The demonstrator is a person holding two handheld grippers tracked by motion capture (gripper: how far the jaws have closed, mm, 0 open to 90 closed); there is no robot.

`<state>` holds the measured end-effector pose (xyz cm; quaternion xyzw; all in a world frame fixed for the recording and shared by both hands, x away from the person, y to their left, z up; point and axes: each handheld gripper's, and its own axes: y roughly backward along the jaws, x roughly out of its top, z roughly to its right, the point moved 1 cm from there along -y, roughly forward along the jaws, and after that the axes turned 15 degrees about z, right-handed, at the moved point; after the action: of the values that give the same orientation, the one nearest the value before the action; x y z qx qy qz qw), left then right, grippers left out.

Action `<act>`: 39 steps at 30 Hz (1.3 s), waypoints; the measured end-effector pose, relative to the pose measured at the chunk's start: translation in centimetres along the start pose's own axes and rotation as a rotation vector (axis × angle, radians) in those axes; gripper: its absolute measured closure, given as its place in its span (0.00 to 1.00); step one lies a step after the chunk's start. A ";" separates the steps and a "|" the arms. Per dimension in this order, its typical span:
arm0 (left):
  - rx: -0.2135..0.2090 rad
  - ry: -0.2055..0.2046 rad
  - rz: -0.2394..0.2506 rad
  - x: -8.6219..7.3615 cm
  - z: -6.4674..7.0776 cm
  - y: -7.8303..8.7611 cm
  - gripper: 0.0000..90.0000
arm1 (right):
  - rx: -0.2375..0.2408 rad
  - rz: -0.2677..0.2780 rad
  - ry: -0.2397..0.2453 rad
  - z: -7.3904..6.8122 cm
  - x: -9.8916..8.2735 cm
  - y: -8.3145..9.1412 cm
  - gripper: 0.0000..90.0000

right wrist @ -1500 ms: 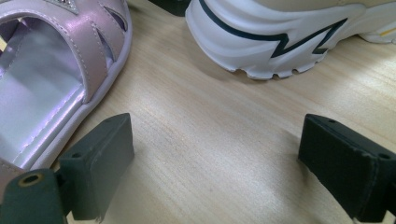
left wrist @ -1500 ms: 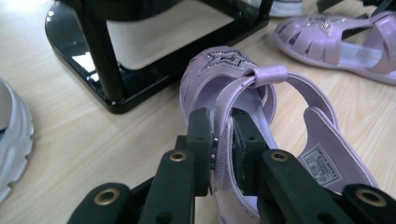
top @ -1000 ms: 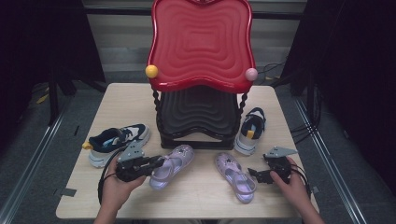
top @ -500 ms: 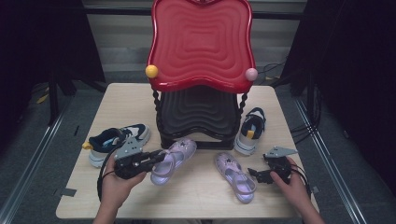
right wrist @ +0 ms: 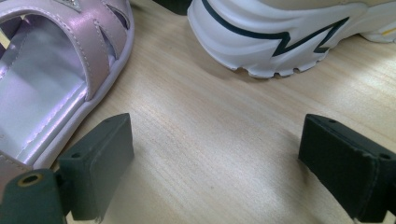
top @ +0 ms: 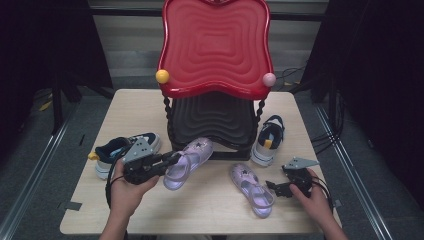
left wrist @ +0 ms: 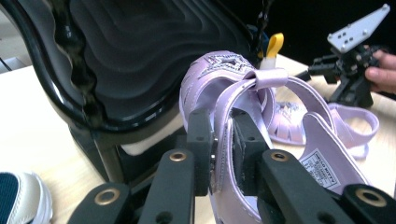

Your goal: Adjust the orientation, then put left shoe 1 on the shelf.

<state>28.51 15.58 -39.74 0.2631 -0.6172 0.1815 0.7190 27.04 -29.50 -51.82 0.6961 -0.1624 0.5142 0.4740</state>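
My left gripper (left wrist: 223, 140) fingers clamp one lilac sandal (top: 187, 157) before the black shelf (top: 212, 120), while the second sandal (top: 251, 189) waits by my open right gripper (top: 274, 188).

Lilac sandal (top: 187, 156) with glittery star on toe, white label inside; second lilac sandal (top: 251, 188) same colour. Red rippled shelf top (top: 216, 45), black rippled lower tier (top: 212, 117), yellow knob (top: 162, 76), pink knob (top: 269, 79). Navy-white sneaker (top: 117, 150); white sneaker (top: 267, 137) with dark zigzag line. Light wood-grain table (top: 210, 207). Black grippers.
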 end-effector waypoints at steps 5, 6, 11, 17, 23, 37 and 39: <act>0.027 -0.014 0.023 0.9 0.1 -0.5 0.89 | 0.000 0.000 0.001 0.0 0.0 0.0 0.10; 0.036 -0.005 0.024 1.0 0.1 -0.6 0.89 | 0.000 0.000 0.001 0.0 0.0 0.0 0.10; 0.082 -0.012 0.026 1.2 -0.1 -1.2 0.89 | 0.000 0.000 0.001 0.0 0.0 0.0 0.10; 0.114 -0.016 0.053 1.4 -0.2 -1.8 0.89 | 0.000 0.000 0.001 0.0 0.0 0.0 0.10; 0.138 -0.020 0.073 1.5 -0.1 -2.5 0.89 | 0.000 0.000 0.000 0.0 0.0 0.0 0.10; 0.204 -0.018 0.092 2.3 -0.4 -3.1 0.88 | 0.002 0.000 0.005 0.1 0.1 -0.1 0.10; 0.212 -0.014 0.094 2.3 -0.3 -3.2 0.88 | 0.001 -0.001 0.002 0.1 0.1 -0.1 0.10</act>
<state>31.03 13.06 -37.96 0.3098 -0.6111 0.2774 0.6735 27.20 -29.45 -51.82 0.6959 -0.1616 0.5146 0.4741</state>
